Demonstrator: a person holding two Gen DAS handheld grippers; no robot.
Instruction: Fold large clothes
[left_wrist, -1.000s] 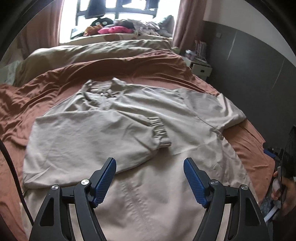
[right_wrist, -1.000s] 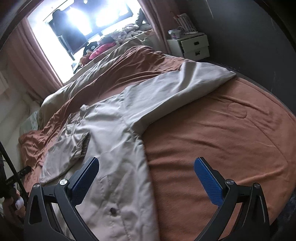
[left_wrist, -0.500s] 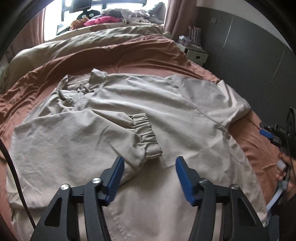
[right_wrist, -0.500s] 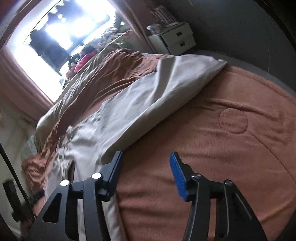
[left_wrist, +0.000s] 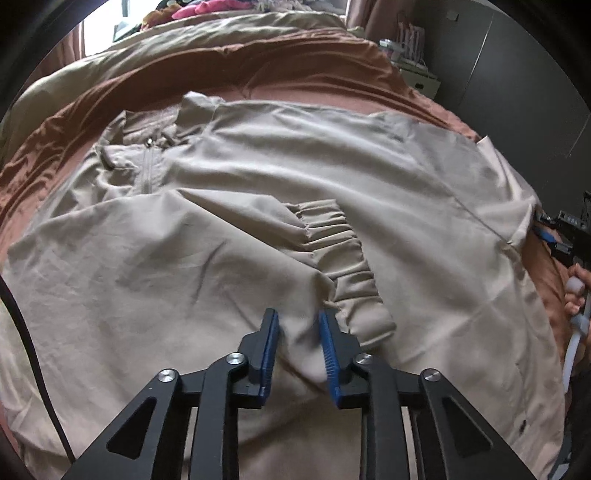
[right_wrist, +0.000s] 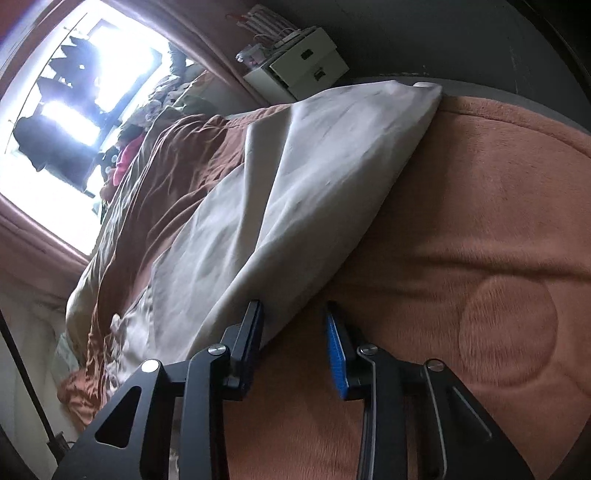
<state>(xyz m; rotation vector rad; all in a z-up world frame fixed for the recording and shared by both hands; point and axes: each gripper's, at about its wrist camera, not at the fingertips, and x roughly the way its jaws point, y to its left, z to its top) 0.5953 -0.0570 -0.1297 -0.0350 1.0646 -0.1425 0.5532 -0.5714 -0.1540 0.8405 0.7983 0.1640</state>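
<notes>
Beige fabric fills most of the left wrist view: a large zip-front jacket lies spread flat on a bed covered by a rust-brown blanket. One sleeve is folded across the jacket's front, and its gathered elastic cuff lies near the middle of the garment. The left hand-held gripper is low over this sleeve, just beside the cuff. Its jaws have just been closing and now stand narrow, with a ridge of sleeve fabric between the blue pads; whether they already pinch it is hard to tell. At the right edge of that view the person's other hand shows. The other sleeve stretches out over the blanket toward a white bedside cabinet. The right hand-held gripper sits at this sleeve's lower edge, its jaws also just closing and narrow, one finger against the cloth, the other over bare blanket.
</notes>
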